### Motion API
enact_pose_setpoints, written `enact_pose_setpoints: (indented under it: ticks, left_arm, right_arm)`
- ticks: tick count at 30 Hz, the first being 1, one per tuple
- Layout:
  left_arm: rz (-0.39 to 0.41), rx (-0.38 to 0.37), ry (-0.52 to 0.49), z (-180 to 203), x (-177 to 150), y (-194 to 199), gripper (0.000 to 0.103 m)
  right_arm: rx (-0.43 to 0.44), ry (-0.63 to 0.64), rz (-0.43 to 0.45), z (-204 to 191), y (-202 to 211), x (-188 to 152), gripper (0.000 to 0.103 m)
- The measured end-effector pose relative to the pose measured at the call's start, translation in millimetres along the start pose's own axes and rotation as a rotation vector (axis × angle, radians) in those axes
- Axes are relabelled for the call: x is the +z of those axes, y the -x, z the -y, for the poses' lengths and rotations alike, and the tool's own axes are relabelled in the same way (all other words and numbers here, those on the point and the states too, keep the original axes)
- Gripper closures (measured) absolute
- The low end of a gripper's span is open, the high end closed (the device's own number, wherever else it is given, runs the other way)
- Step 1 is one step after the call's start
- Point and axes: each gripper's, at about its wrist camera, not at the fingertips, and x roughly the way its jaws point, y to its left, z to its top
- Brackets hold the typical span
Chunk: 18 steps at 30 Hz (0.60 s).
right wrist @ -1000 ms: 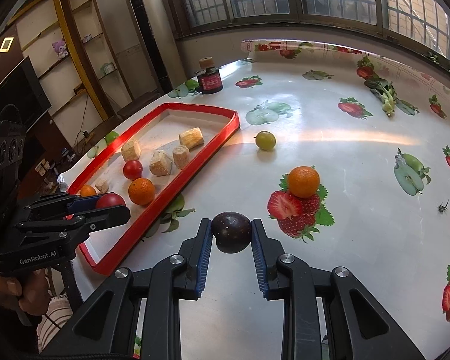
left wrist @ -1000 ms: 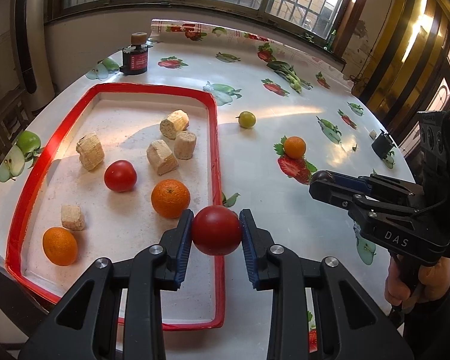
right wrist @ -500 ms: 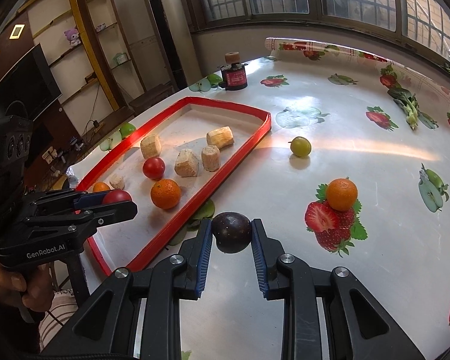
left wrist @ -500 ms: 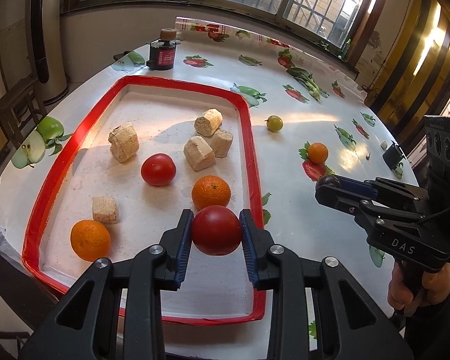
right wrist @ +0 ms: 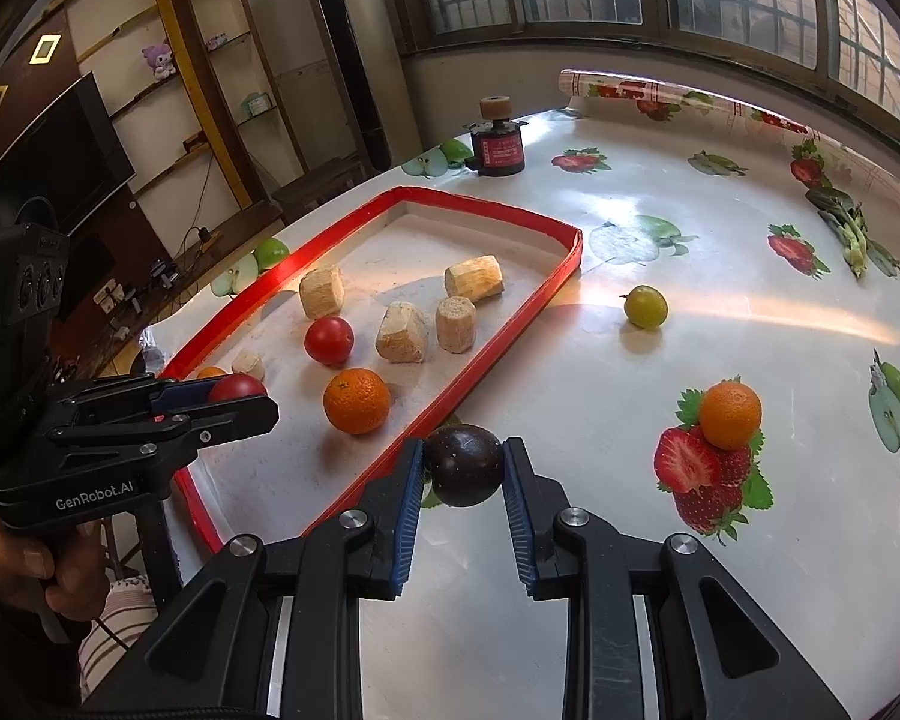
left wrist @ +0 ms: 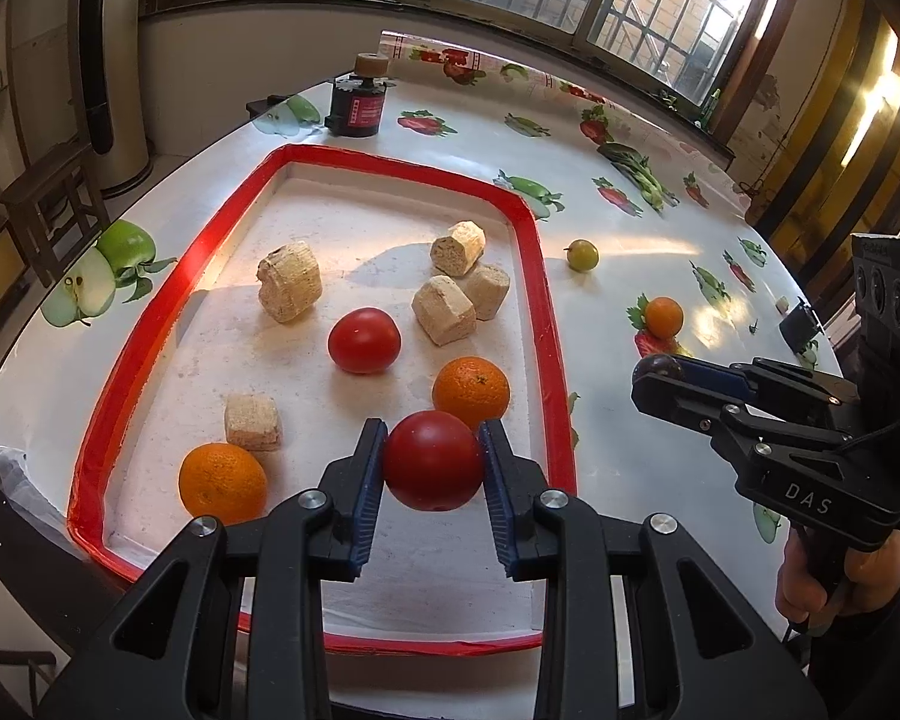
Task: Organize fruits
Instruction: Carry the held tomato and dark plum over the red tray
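My left gripper (left wrist: 432, 462) is shut on a red apple (left wrist: 432, 459) and holds it above the near right part of the red-rimmed tray (left wrist: 546, 324). The tray holds a tomato (left wrist: 364, 340), two oranges (left wrist: 471, 384) (left wrist: 222, 483) and several pale cork-like chunks (left wrist: 290, 290). My right gripper (right wrist: 462, 468) is shut on a dark purple fruit (right wrist: 463, 465), held above the table just right of the tray's rim (right wrist: 498, 336). A small orange (right wrist: 730, 414) and a green fruit (right wrist: 645, 306) lie loose on the table.
The table wears a white fruit-print cloth (right wrist: 660, 192). A dark jar with a cork lid (right wrist: 498, 144) stands beyond the tray's far end. A rolled cloth (right wrist: 690, 96) lies along the far edge by the windows. A small black object (left wrist: 801, 324) sits at the right edge.
My left gripper with the apple has moved left, from over the tray's right rim to over the tray floor. My right gripper with the dark fruit has moved closer to the tray's rim.
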Motion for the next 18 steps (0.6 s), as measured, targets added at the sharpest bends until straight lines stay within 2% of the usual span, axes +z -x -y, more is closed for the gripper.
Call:
enact_pose_setpoints:
  ticks: [9, 18]
  left_arm:
    - [-0.003, 0.012, 0.0, -7, 12, -6, 0.074]
    - [0.019, 0.047, -0.014, -18, 55, -16, 0.074]
  right_arm:
    - [0.017, -0.002, -0.008, 1, -14, 13, 0.076]
    - [0.033, -0.011, 0.003, 9, -40, 58, 0.076]
